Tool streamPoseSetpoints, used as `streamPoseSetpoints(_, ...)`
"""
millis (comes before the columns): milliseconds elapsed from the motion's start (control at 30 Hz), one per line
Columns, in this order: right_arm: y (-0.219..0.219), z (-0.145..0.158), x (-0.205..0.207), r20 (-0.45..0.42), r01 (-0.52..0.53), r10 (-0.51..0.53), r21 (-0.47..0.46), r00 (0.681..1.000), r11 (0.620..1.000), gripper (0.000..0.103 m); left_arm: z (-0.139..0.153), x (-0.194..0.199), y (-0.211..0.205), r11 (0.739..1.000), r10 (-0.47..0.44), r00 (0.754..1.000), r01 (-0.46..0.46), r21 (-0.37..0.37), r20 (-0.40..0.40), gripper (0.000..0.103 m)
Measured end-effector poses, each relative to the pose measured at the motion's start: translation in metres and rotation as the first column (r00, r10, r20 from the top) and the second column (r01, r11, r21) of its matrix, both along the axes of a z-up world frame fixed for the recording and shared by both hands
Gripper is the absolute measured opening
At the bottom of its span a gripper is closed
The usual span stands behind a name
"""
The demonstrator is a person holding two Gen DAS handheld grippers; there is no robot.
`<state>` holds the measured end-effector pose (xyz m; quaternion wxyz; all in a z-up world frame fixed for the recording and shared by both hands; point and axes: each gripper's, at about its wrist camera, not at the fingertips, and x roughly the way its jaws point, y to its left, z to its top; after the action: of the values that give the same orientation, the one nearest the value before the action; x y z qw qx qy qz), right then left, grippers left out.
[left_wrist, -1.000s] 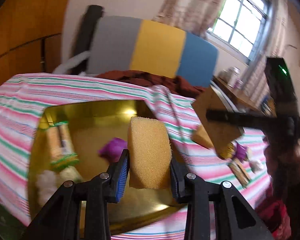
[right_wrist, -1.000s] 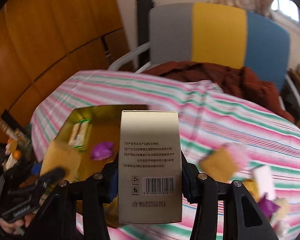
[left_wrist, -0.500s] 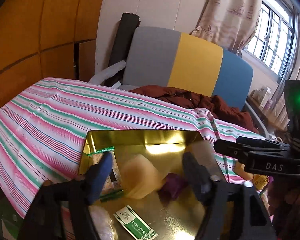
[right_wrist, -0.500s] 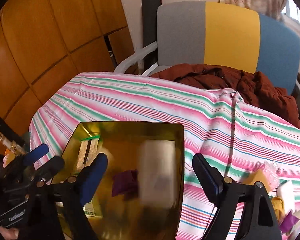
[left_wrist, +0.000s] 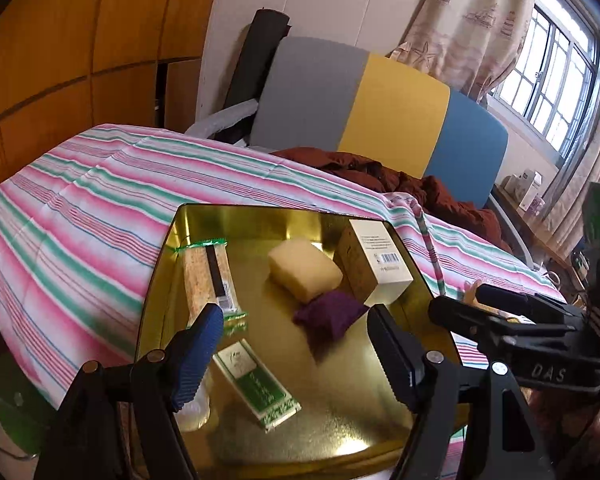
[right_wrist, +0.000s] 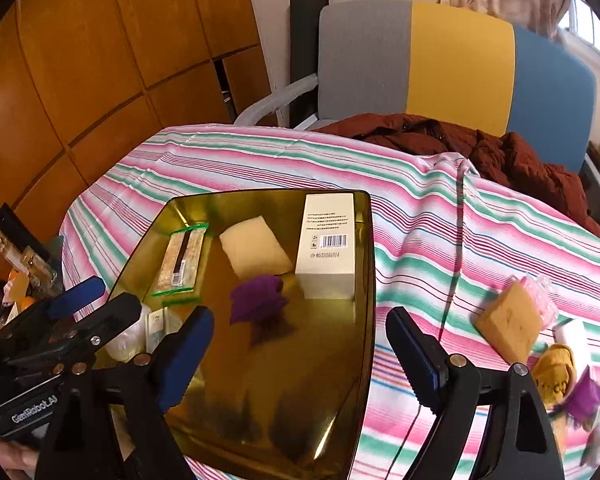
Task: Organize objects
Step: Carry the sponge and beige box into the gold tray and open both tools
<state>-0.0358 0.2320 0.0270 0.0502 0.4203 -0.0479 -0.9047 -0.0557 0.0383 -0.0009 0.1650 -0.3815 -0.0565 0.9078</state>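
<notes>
A gold tray (left_wrist: 340,420) (right_wrist: 332,420) lies on the striped tablecloth. In it rest a yellow sponge (left_wrist: 304,270) (right_wrist: 254,250), a beige carton with a barcode (left_wrist: 378,266) (right_wrist: 328,250), a purple cloth lump (left_wrist: 330,314) (right_wrist: 258,300), a green-edged snack bar (left_wrist: 210,274) (right_wrist: 182,262) and a green sachet (left_wrist: 258,384). My left gripper (left_wrist: 296,352) hovers open over the tray's near side, empty. My right gripper (right_wrist: 298,356) stands open above the tray's near right rim, empty. Each gripper shows in the other's view, the right gripper (left_wrist: 520,320) and the left gripper (right_wrist: 60,320).
Loose items sit on the cloth to the right: a tan block (right_wrist: 510,326), a pink packet (right_wrist: 540,298), a purple piece (right_wrist: 586,394). A brown jacket (right_wrist: 480,148) lies before the grey, yellow and blue chair back (right_wrist: 456,64). Wood panels (right_wrist: 100,60) stand left.
Both grippers opened and drew back. The sponge left my left gripper and the carton left my right one; both now lie in the tray.
</notes>
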Motion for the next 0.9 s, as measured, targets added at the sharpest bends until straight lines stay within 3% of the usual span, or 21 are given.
streamPoseSetpoints(533,-0.016,0.003,0.051,-0.096,0.047,-0.033,0.148,0.995,0.988,0.097,0.000,0.028,-0.008,0.998,0.053,0.999,-0.053,-0.040,-0.008,0.076)
streamPoseSetpoints(900,0.004,0.002,0.066,-0.096,0.094,-0.081,0.140,0.992,0.986,0.099,-0.001,0.039,0.005,0.998,-0.005,1.000,0.004,-0.062,-0.011,0.076)
